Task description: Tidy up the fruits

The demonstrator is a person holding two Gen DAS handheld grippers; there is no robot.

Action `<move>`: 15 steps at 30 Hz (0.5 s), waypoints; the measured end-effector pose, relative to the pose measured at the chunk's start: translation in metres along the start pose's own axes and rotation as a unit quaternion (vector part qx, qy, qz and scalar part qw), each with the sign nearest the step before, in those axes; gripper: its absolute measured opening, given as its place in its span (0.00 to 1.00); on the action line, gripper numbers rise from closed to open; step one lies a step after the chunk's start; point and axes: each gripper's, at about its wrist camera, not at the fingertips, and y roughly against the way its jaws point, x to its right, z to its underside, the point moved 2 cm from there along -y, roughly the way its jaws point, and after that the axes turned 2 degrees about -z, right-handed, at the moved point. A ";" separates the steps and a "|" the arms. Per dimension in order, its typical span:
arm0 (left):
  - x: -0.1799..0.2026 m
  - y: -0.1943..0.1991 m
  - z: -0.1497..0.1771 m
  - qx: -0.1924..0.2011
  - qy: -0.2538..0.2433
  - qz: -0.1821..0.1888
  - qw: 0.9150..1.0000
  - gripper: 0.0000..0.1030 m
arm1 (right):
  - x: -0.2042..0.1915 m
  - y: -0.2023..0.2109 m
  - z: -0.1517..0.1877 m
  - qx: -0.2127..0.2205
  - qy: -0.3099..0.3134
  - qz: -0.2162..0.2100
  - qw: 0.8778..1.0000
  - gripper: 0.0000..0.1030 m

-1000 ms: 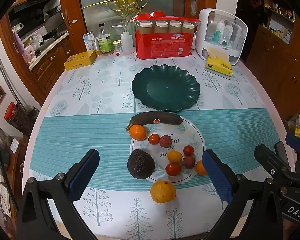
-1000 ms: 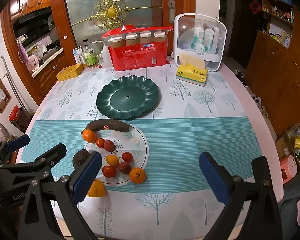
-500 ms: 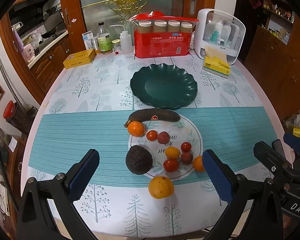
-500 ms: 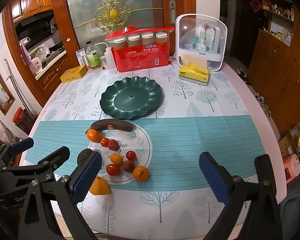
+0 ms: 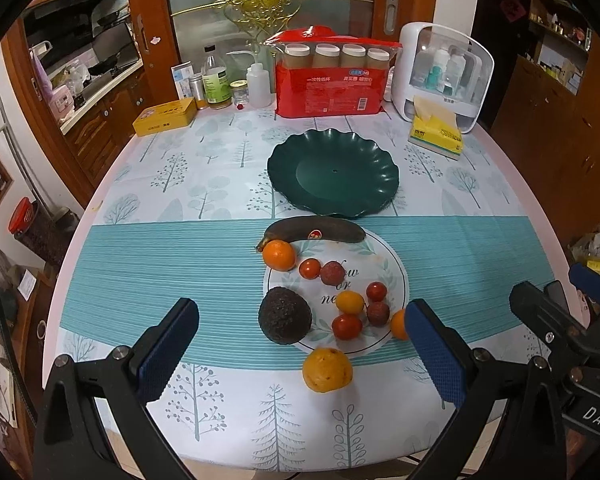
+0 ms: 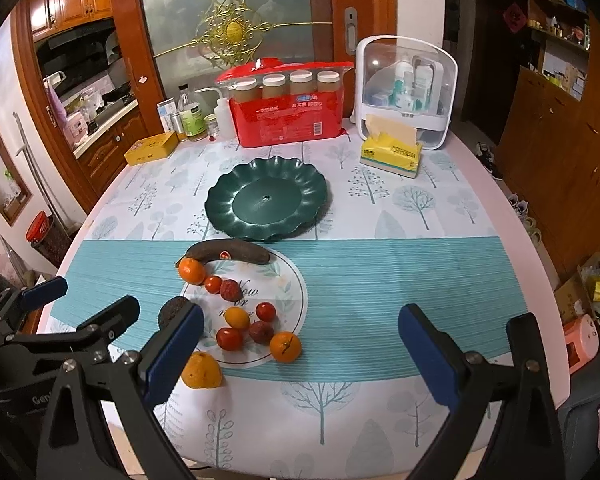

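Observation:
An empty dark green scalloped plate (image 5: pixel 332 172) (image 6: pixel 266 200) sits mid-table. In front of it lie a dark brown banana (image 5: pixel 314 230) (image 6: pixel 228 252), a dark avocado (image 5: pixel 285 315) (image 6: pixel 171 311), oranges (image 5: pixel 279 255) (image 5: pixel 327 369) (image 6: pixel 285 346), small red tomatoes (image 5: pixel 347 326) and lychees (image 5: pixel 332 273) on a round printed patch. My left gripper (image 5: pixel 300 354) is open and empty, above the near table edge behind the fruit. My right gripper (image 6: pixel 300 354) is open and empty, to the right of the fruit.
At the back stand a red pack of jars (image 5: pixel 330 78), a white storage box (image 5: pixel 444 76), a yellow tissue pack (image 5: pixel 436 132), bottles (image 5: pixel 214 80) and a yellow tin (image 5: pixel 164 116). Wooden cabinets flank the round table (image 6: pixel 480 216).
Both grippers have drawn back and up a little, so the fruit and plate sit slightly further off in view. Nothing on the table moved.

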 end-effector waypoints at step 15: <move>-0.004 0.002 -0.003 0.005 -0.002 0.005 1.000 0.99 | -0.005 0.001 0.000 0.002 0.005 -0.011 1.000 0.96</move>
